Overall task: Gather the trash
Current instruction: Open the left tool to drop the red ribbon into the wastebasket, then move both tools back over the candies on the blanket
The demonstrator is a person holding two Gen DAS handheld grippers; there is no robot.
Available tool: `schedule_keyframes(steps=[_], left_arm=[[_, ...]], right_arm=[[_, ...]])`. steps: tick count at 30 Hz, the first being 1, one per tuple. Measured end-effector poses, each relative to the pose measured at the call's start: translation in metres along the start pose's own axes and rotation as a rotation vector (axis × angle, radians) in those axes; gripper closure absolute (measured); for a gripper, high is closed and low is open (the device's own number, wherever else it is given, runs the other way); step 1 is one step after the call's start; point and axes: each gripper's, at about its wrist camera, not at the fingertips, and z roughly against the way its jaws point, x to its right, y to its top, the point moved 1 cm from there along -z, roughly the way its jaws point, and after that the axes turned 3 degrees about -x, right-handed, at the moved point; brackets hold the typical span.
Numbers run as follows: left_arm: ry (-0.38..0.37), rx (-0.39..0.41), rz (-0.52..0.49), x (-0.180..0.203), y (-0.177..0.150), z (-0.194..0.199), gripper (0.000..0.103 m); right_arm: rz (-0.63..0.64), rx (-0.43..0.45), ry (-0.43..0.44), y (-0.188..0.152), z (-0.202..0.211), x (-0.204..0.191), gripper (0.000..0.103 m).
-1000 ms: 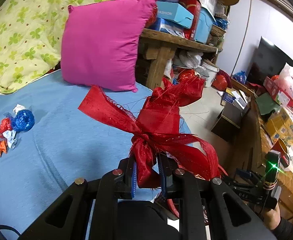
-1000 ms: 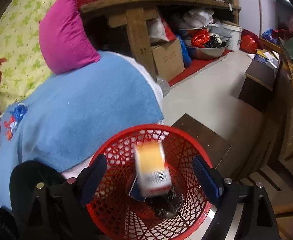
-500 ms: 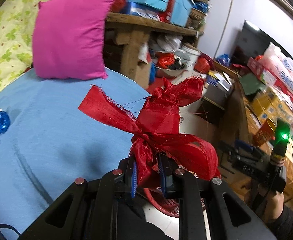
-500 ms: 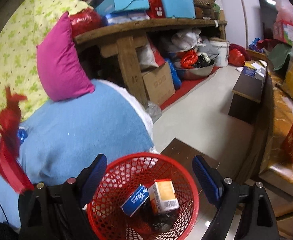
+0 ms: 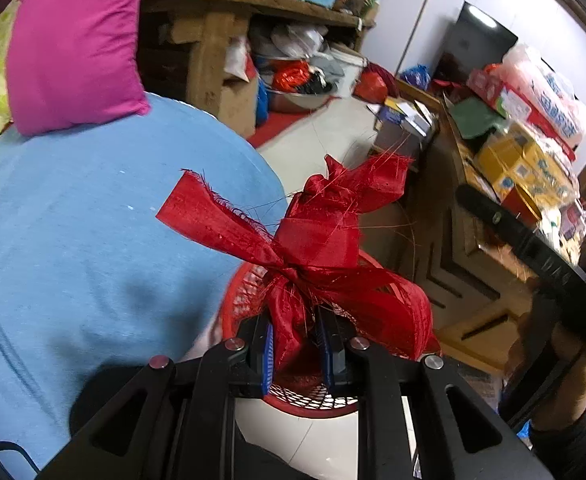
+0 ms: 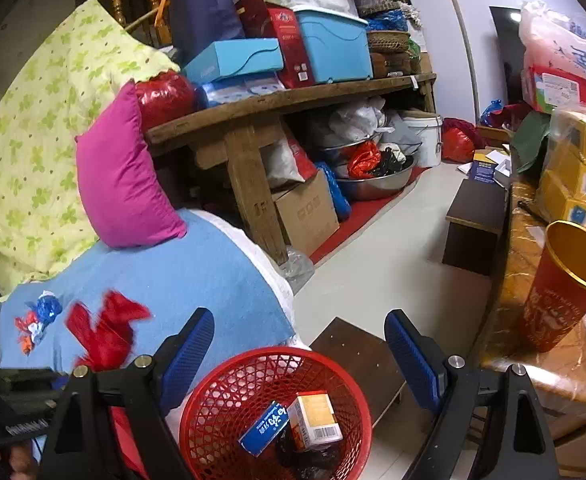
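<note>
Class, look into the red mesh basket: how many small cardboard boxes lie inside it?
2. A blue box lies left of an orange-and-white box, touching it, in the red basket, on dark trash that may hide more.

A rough wooden bench (image 6: 277,104) stands against a pale wall (image 6: 457,20), piled with blue storage boxes (image 6: 333,46); a cardboard box (image 6: 307,214) and a metal basin (image 6: 377,184) sit underneath. The floor (image 6: 385,260) is pale and smooth. A dark television screen (image 5: 473,50) leans against the far wall.
</note>
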Motion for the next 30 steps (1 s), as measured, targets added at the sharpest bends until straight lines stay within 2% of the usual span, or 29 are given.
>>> schedule_keyframes(steps=[3, 4, 5, 6, 7, 11, 17, 23, 30], left_arm=[[-0.013, -0.031, -0.018, 0.009, -0.002, -0.011, 0.082], [-0.009, -0.036, -0.023, 0.011, -0.002, -0.014, 0.077], [-0.004, -0.043, -0.027, 0.013, -0.002, -0.018, 0.06], [0.001, -0.054, -0.028, 0.014, -0.002, -0.021, 0.049], [0.009, -0.056, -0.025, 0.014, -0.002, -0.023, 0.032], [-0.005, -0.037, -0.015, 0.011, -0.001, -0.017, 0.03], [0.006, 0.017, 0.049, -0.013, -0.001, 0.003, 0.03], [0.055, 0.088, 0.17, -0.062, -0.006, 0.033, 0.03], [0.116, 0.157, 0.315, -0.123, -0.025, 0.068, 0.03]], right_arm=[[-0.009, 0.012, 0.001, 0.002, 0.004, 0.003, 0.014], [-0.011, 0.016, 0.001, 0.003, 0.005, 0.004, 0.014], [-0.012, 0.019, 0.002, 0.004, 0.006, 0.005, 0.014], [-0.012, 0.021, 0.004, 0.004, 0.007, 0.005, 0.014], [-0.013, 0.024, 0.006, 0.005, 0.007, 0.005, 0.014], [-0.012, 0.028, 0.014, 0.006, 0.007, 0.003, 0.014], [-0.01, 0.019, 0.028, 0.006, 0.001, -0.004, 0.014], [0.013, 0.007, 0.078, 0.006, -0.009, -0.028, 0.014], [0.086, -0.021, 0.164, 0.005, -0.023, -0.081, 0.014]])
